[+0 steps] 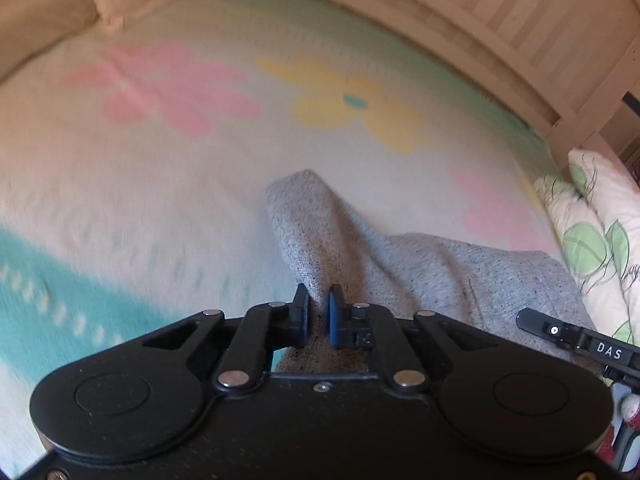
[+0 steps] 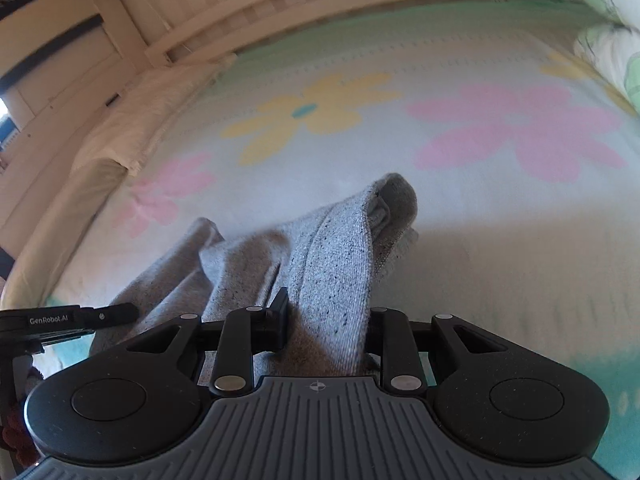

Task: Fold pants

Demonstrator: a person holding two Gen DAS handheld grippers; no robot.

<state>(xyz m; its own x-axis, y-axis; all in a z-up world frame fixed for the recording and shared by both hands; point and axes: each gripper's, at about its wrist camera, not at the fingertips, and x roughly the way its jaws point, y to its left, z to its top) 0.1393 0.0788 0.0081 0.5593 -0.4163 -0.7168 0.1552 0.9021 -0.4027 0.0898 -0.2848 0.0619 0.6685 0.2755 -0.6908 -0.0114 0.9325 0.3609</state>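
Observation:
Grey speckled pants (image 1: 440, 268) hang bunched above a flowered bed blanket (image 1: 200, 184). My left gripper (image 1: 319, 316) is shut on a fold of the grey fabric, which rises in a peak ahead of the fingers. My right gripper (image 2: 320, 320) is shut on another part of the pants (image 2: 332, 256); the cloth drapes over and hides its right finger. The right gripper's tip shows at the right edge of the left wrist view (image 1: 560, 330), and the left gripper's tip shows at the left edge of the right wrist view (image 2: 80, 316).
A wooden slatted bed rail (image 1: 500, 20) runs along the far side of the bed. A leaf-print pillow (image 1: 600, 220) lies at the right in the left wrist view. A cream pillow (image 2: 132, 116) lies by the rail in the right wrist view.

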